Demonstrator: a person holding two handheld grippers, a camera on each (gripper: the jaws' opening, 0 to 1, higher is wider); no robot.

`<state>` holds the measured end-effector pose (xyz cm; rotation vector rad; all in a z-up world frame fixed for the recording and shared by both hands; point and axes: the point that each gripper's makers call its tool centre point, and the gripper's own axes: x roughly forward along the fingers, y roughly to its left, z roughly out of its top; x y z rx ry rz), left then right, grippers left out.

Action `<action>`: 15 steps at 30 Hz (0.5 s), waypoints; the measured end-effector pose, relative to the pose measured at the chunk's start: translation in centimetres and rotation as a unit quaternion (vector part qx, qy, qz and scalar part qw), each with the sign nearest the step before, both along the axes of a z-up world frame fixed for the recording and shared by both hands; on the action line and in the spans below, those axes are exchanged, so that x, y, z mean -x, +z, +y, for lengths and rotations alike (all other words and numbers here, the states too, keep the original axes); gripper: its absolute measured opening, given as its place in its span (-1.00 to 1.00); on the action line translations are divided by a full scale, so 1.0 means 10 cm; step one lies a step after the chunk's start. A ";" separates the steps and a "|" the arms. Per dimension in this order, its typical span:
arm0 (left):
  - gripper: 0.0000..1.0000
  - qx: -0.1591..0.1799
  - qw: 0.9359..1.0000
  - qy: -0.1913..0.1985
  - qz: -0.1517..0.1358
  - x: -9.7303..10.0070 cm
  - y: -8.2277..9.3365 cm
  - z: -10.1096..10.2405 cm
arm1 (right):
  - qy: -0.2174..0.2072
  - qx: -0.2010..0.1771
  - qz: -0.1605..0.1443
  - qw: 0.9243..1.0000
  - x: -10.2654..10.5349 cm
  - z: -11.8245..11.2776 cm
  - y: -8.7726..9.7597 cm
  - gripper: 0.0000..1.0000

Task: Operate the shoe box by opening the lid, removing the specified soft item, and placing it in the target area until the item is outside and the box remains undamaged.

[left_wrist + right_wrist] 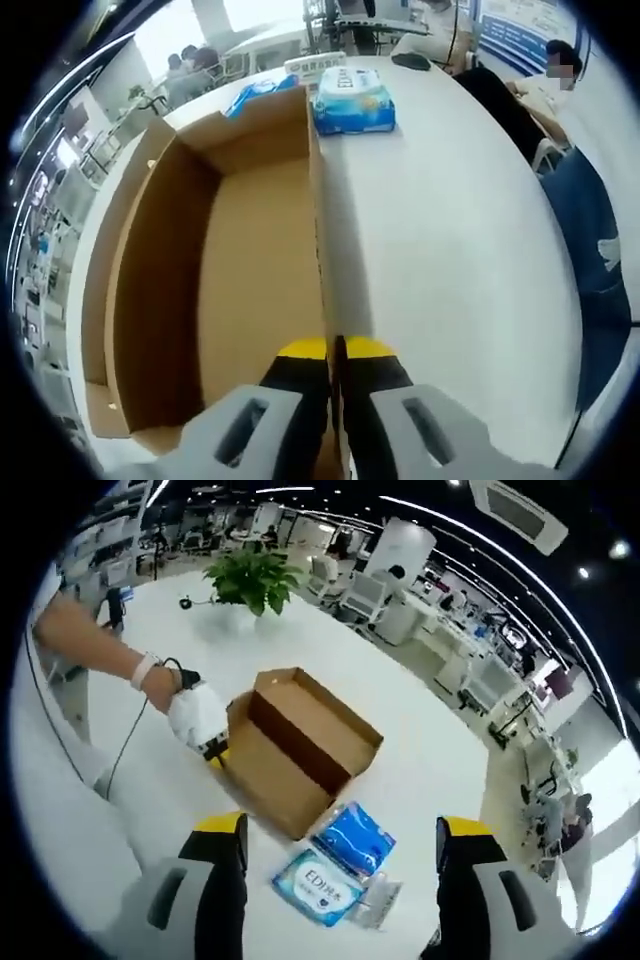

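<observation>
The brown cardboard shoe box (318,230) lies open on the white table, and I see nothing on its floor. My left gripper (335,350) is shut on the top edge of the box's near wall, one yellow-tipped jaw on each side. Past the box's far corner lies a blue and white pack of wipes (352,98). From above, the right gripper view has the box (300,745) in the middle, the left gripper (205,725) at its left wall, and the wipes pack (318,882) in front of it. My right gripper (342,830) hangs open high over the table, holding nothing.
A second blue pack (355,842) and a small clear packet (378,900) lie beside the wipes. A potted plant (252,580) stands at the table's far end. A person's hand (150,675) holds the left gripper. A seated person (520,90) is at the table edge.
</observation>
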<state>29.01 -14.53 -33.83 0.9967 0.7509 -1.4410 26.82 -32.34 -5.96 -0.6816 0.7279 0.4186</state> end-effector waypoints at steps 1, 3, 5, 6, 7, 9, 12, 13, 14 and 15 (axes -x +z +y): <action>-0.97 0.001 1.000 0.002 0.002 0.00 0.00 0.00 | 0.000 -0.008 -0.002 1.000 -0.04 0.02 0.04 0.51; -0.97 0.002 1.000 0.002 0.002 0.00 0.00 0.00 | 0.012 -0.004 -0.008 1.000 -0.12 0.04 0.11 0.51; -0.97 0.002 1.000 0.001 0.000 0.00 0.00 0.00 | 0.019 -0.005 -0.012 1.000 -0.20 0.06 0.18 0.50; -0.97 0.001 1.000 0.000 0.000 0.00 0.00 0.00 | 0.022 -0.012 -0.013 1.000 -0.24 0.08 0.21 0.50; -0.97 0.000 1.000 -0.001 0.000 0.00 0.00 0.00 | 0.025 -0.020 -0.014 0.999 -0.27 0.11 0.23 0.50; -0.97 -0.004 1.000 -0.001 0.002 0.00 0.00 0.00 | 0.033 -0.034 -0.014 0.999 -0.34 0.16 0.28 0.50; -0.97 -0.006 1.000 -0.002 0.002 0.00 0.01 0.00 | 0.044 -0.041 -0.013 0.998 -0.48 0.21 0.31 0.49; -0.97 -0.006 1.000 -0.001 0.002 0.00 0.01 0.00 | 0.047 -0.043 -0.012 0.998 -0.56 0.21 0.29 0.49; -0.97 -0.006 1.000 0.000 0.002 0.00 0.00 0.00 | 0.049 -0.044 -0.012 0.998 -0.58 0.22 0.29 0.49; -0.97 -0.005 1.000 0.000 0.002 0.00 0.00 0.00 | 0.052 -0.044 -0.011 0.998 -0.61 0.24 0.29 0.49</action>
